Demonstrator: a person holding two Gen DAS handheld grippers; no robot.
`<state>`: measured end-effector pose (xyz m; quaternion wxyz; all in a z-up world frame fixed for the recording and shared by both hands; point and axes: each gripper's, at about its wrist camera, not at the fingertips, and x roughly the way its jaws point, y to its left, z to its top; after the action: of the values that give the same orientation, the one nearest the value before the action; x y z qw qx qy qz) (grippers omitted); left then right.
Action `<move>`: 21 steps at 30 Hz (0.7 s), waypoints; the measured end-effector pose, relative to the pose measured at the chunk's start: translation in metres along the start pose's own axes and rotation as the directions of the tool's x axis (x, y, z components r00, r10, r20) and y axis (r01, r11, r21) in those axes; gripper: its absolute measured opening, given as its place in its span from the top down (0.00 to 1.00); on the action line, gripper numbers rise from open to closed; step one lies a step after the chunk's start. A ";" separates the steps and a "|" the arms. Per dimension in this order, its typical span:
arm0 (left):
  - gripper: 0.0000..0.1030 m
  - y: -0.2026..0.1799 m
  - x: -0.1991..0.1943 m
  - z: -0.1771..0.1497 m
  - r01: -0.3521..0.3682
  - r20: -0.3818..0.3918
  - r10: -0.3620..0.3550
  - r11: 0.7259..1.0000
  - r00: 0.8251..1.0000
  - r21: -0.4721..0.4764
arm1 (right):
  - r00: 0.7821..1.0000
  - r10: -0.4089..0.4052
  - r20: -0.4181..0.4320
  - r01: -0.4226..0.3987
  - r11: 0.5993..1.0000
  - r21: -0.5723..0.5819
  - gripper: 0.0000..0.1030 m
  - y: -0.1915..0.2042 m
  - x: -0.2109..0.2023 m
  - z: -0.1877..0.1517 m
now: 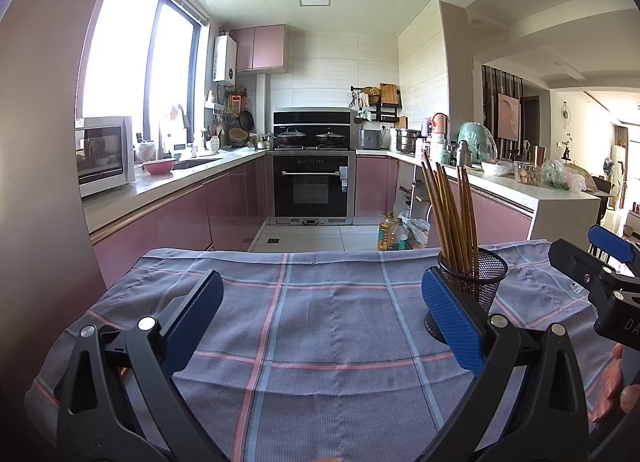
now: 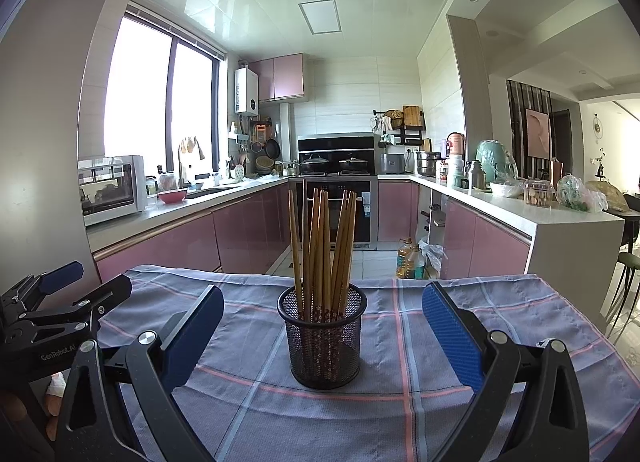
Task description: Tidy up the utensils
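- The black mesh holder point(image 2: 322, 342) stands upright on the plaid tablecloth point(image 2: 420, 414), filled with wooden chopsticks point(image 2: 323, 250).
- The right gripper point(image 2: 322, 336) hangs behind it, jaws wide, gripping nothing.
- The left gripper point(image 1: 322, 318) hovers over bare cloth left of the holder, jaws wide, holding nothing.

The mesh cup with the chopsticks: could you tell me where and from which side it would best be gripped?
Probably across the bare lower wall of the mesh cup, coming in level from the near side with the right gripper, which is open and already centred on it. The cup stands upright on the cloth, and the chopsticks fan out above the rim, so a top approach would hit them.
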<state>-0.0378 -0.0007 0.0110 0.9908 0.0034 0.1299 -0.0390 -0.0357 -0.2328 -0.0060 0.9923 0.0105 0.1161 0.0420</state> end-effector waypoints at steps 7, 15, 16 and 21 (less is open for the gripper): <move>0.05 0.000 0.000 0.000 0.001 0.001 -0.001 1.000 1.000 0.001 | 1.000 0.001 -0.001 -0.001 1.000 0.000 0.07 0.000 0.000 0.000; 0.05 -0.001 0.001 -0.001 0.001 0.000 -0.001 1.000 1.000 0.001 | 1.000 0.004 0.000 -0.004 1.000 0.002 0.07 -0.001 -0.001 0.001; 0.05 -0.001 0.001 0.000 0.000 0.001 0.000 1.000 1.000 0.001 | 1.000 0.003 -0.001 -0.003 1.000 0.001 0.07 -0.001 0.000 0.001; 0.05 -0.001 0.001 0.000 0.001 -0.001 -0.001 1.000 1.000 0.000 | 1.000 0.002 -0.002 -0.002 1.000 0.003 0.07 -0.001 -0.001 0.001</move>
<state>-0.0372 -0.0018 0.0104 0.9907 0.0033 0.1305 -0.0395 -0.0359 -0.2339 -0.0050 0.9921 0.0120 0.1170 0.0428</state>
